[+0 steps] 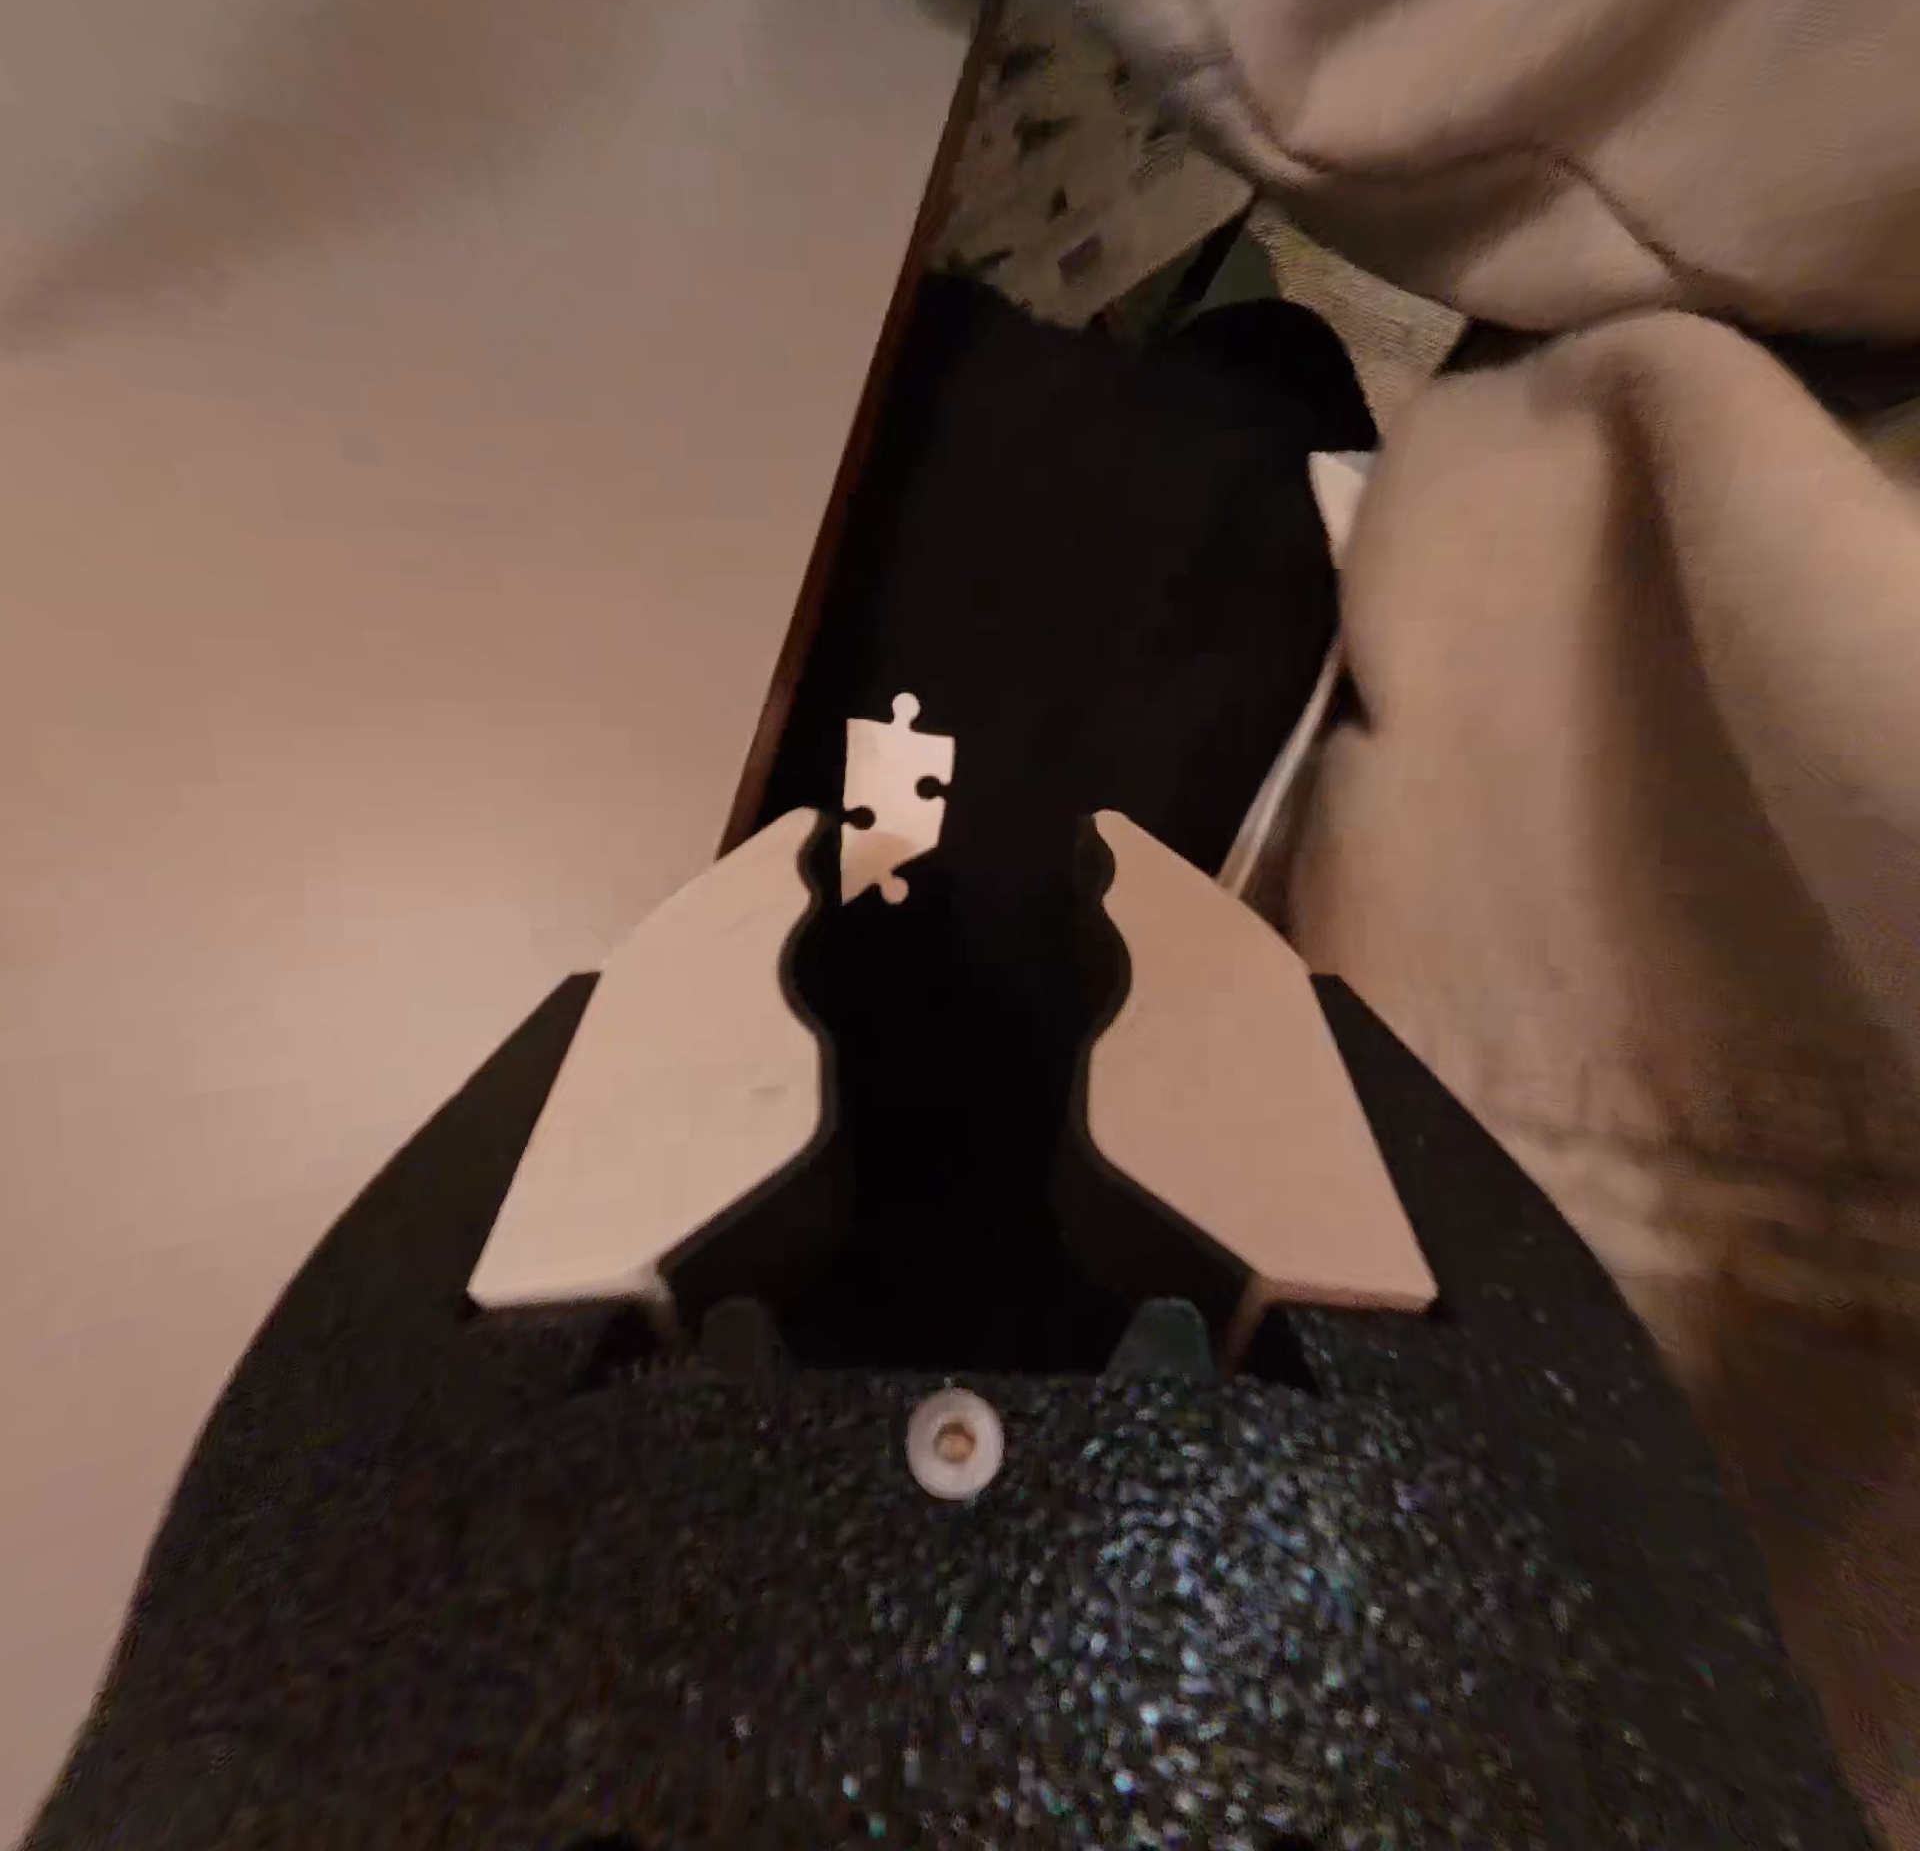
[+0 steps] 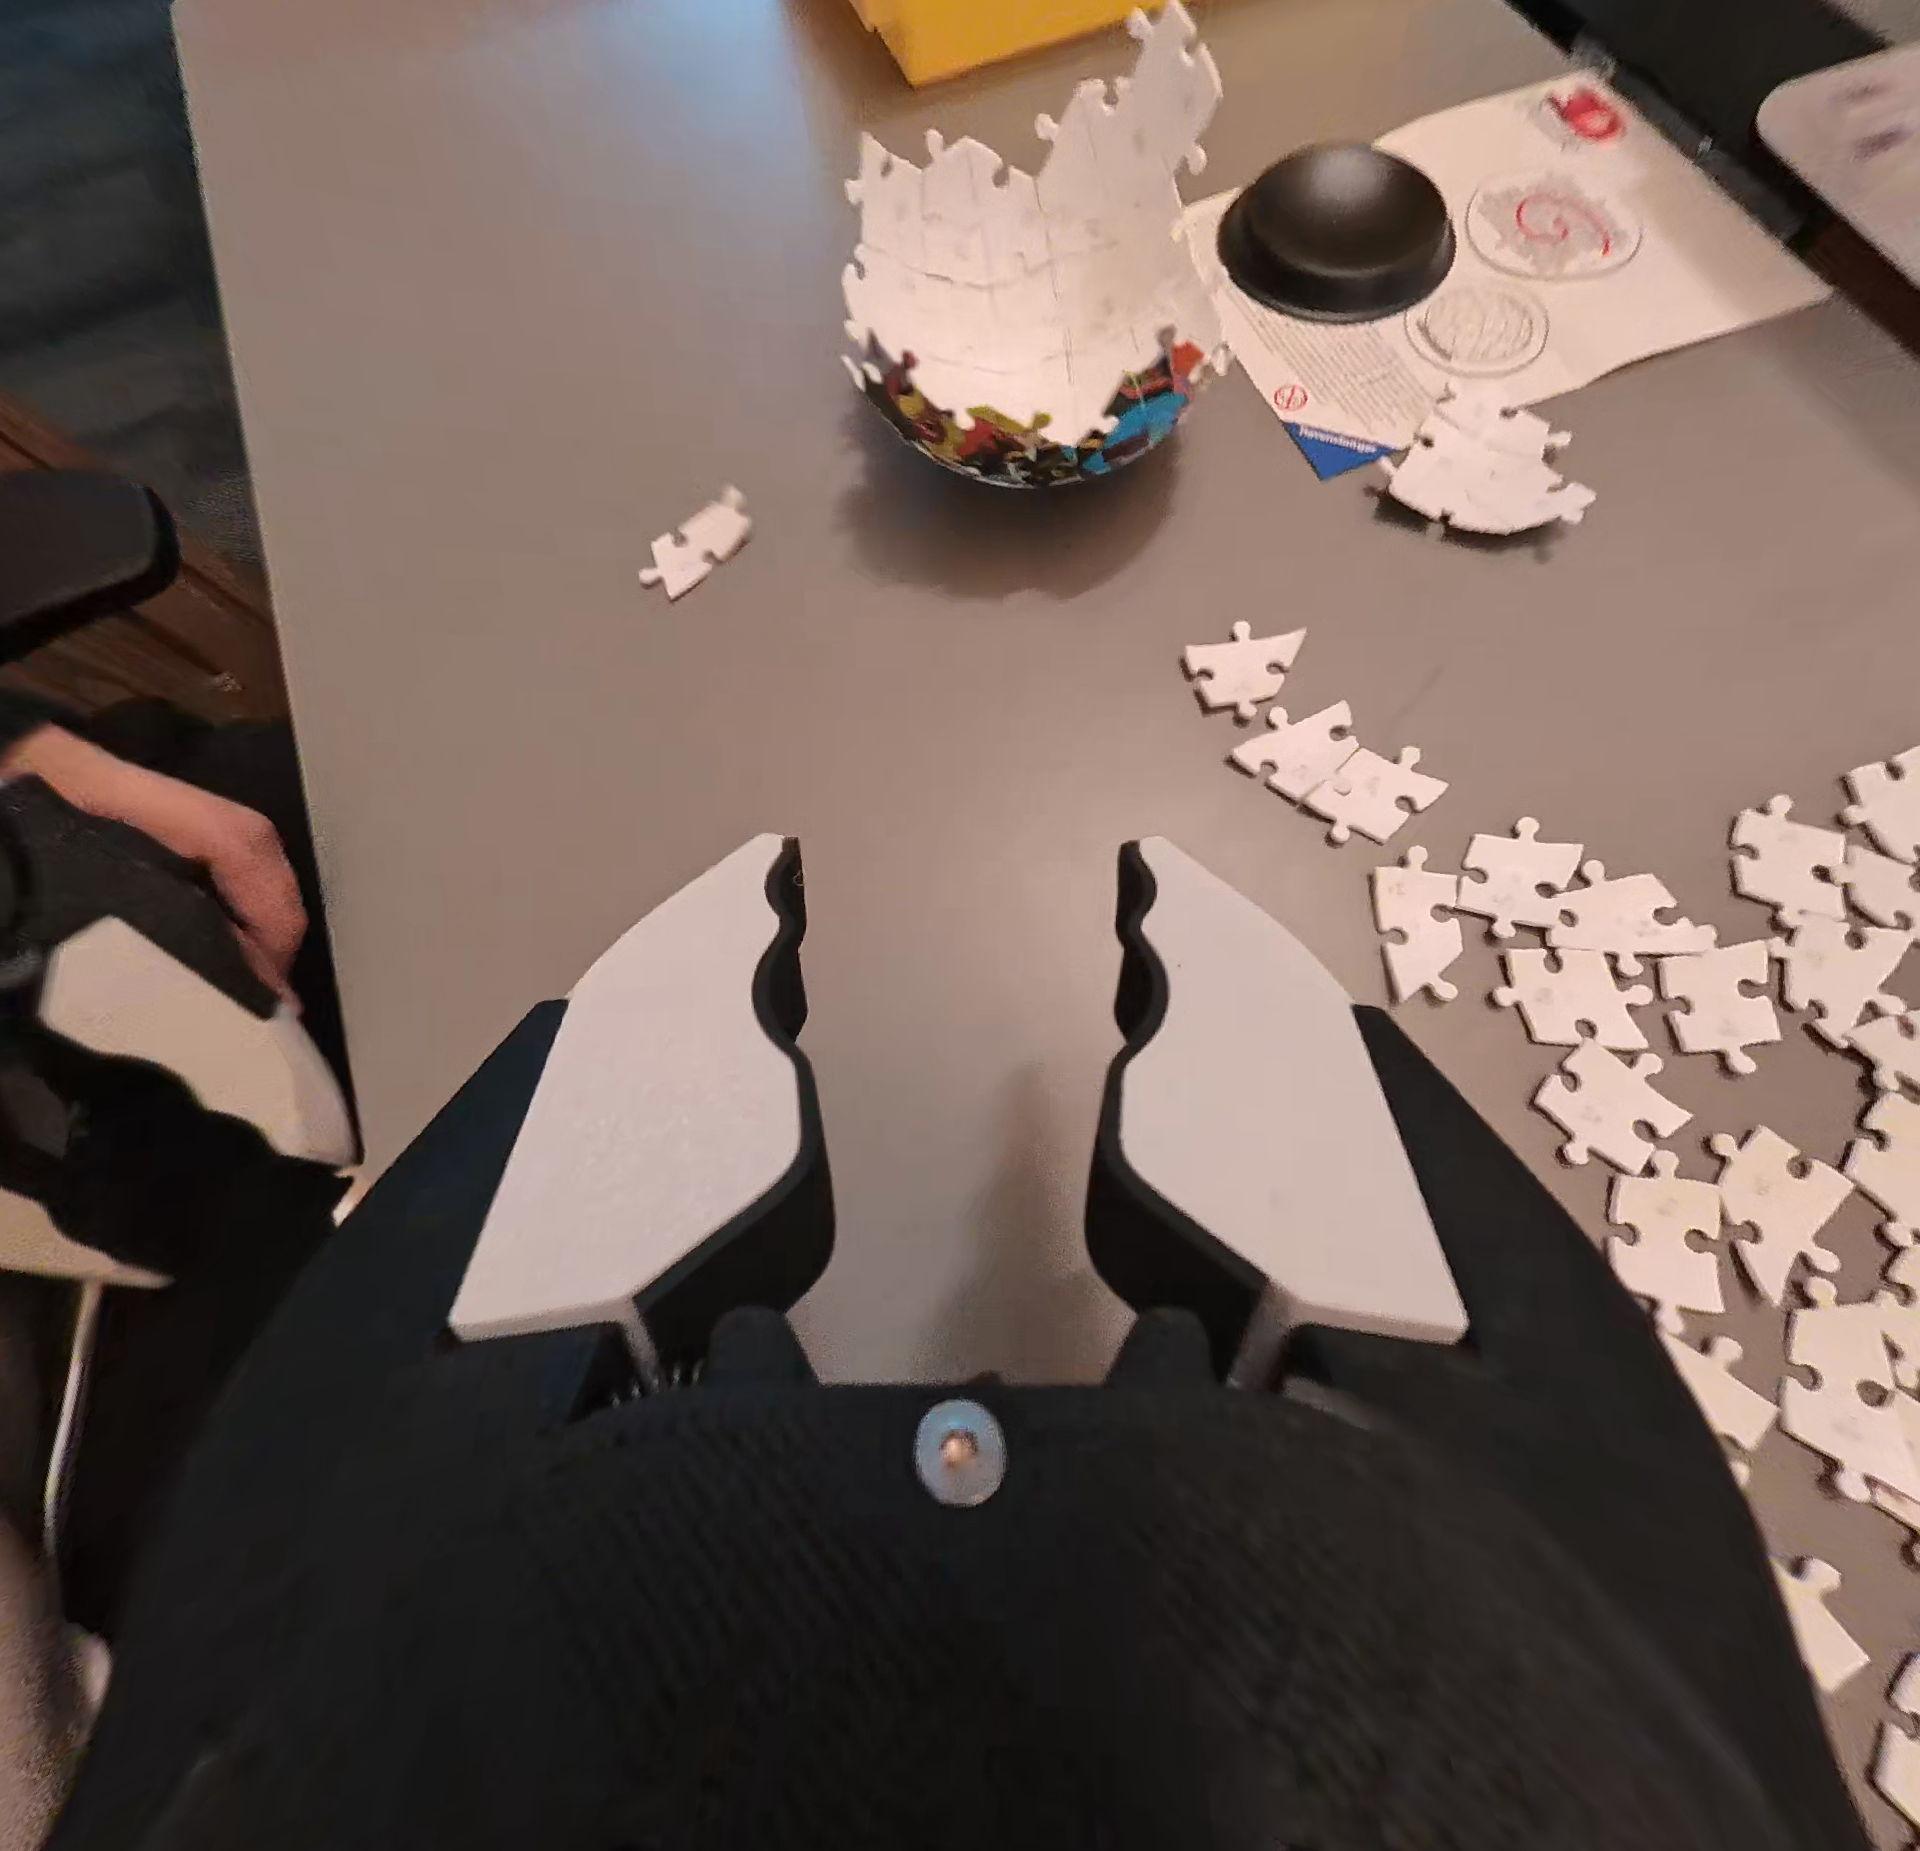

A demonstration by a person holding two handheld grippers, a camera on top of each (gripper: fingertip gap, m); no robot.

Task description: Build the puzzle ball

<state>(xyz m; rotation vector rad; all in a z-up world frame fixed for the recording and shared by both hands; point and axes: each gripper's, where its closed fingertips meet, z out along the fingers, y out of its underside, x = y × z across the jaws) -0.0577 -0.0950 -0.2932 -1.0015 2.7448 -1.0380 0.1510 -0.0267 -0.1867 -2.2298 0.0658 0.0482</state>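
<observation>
Only the right wrist view had the actual work area: the right tool [image 2: 961,866] hung over the grey tabletop [image 2: 499,347] with its jaws wide apart and nothing between them. Loose white puzzle pieces [image 2: 1683,1022] were scattered on its right, flat and matte with the usual knobs. Further out sat the half-built puzzle ball [image 2: 1029,315], a curved shell, white inside and colourful outside, with a black dome-shaped stand [image 2: 1335,232] resting on a printed sheet [image 2: 1621,274] beside it. The left wrist view was off the tabletop, pointing down past beige fabric [image 1: 1558,762] into a dark gap. The left tool [image 1: 961,835] was also spread apart, with one pale puzzle piece [image 1: 894,793] just past its left finger, possibly touching.
</observation>
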